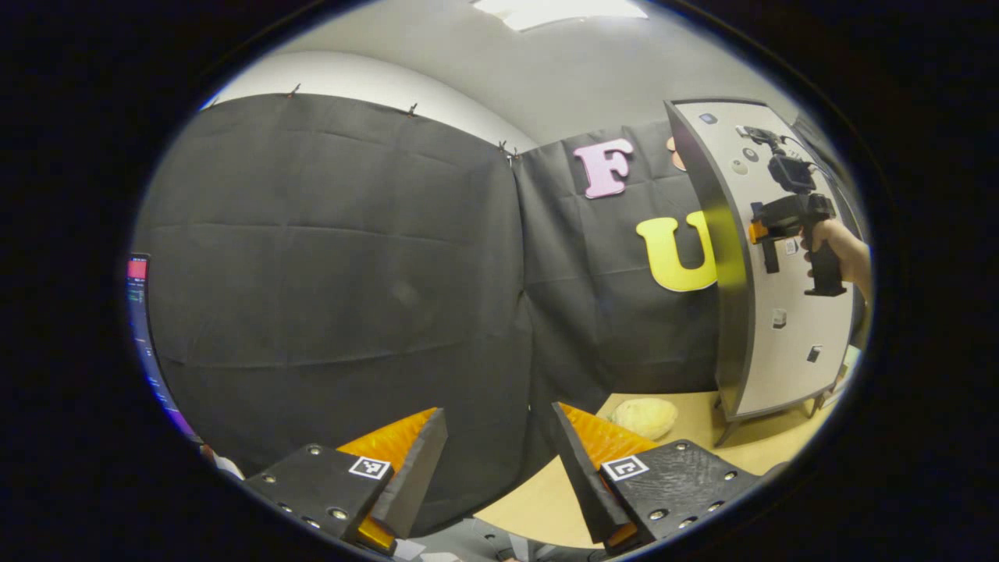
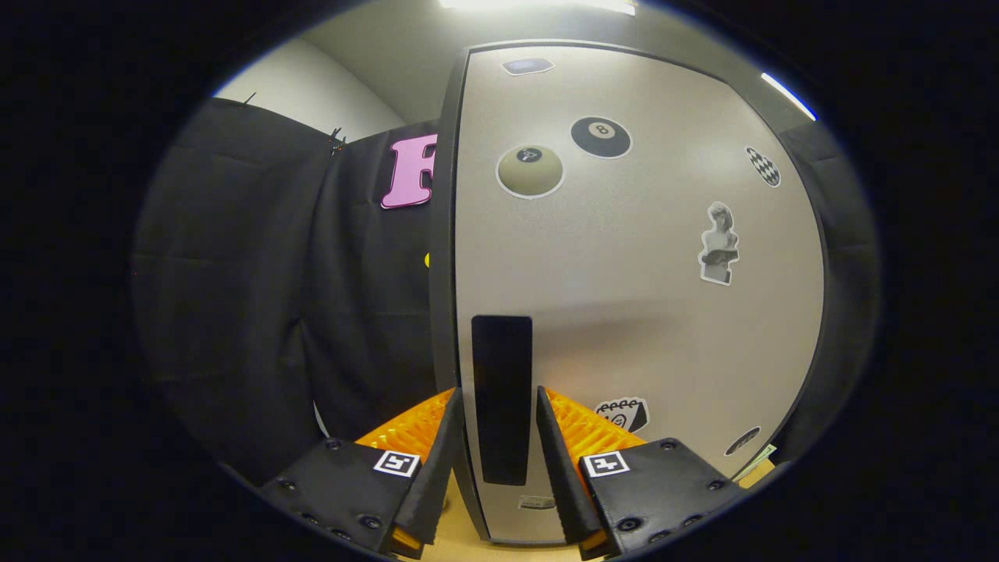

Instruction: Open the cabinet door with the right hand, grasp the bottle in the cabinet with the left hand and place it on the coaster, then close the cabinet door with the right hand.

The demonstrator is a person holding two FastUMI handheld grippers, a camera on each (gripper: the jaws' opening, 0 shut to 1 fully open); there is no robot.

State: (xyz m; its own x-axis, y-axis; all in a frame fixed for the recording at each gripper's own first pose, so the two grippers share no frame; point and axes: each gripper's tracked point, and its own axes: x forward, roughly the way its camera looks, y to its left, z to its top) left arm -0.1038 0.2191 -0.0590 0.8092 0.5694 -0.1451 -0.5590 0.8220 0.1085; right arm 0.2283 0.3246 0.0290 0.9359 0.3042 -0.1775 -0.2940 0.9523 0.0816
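Note:
A grey cabinet door (image 2: 640, 281) with stickers stands closed and hides the inside. Its black vertical handle (image 2: 502, 375) lies between the fingers of my right gripper (image 2: 498, 394), which straddle it closely. The right finger is at the handle's edge and a thin strip of door shows by the left finger. In the left gripper view the cabinet (image 1: 780, 343) stands at the right on a tan table (image 1: 546, 499), with a hand holding the right gripper (image 1: 761, 234) at its door. A pale round coaster (image 1: 645, 417) lies by the cabinet's foot. My left gripper (image 1: 499, 425) is open and holds nothing, above the table's edge.
Black cloth walls (image 1: 335, 257) stand behind and to the left of the cabinet. A lit screen's edge (image 1: 139, 312) shows at the far left. The cabinet stands on short legs (image 1: 730, 431) on the table.

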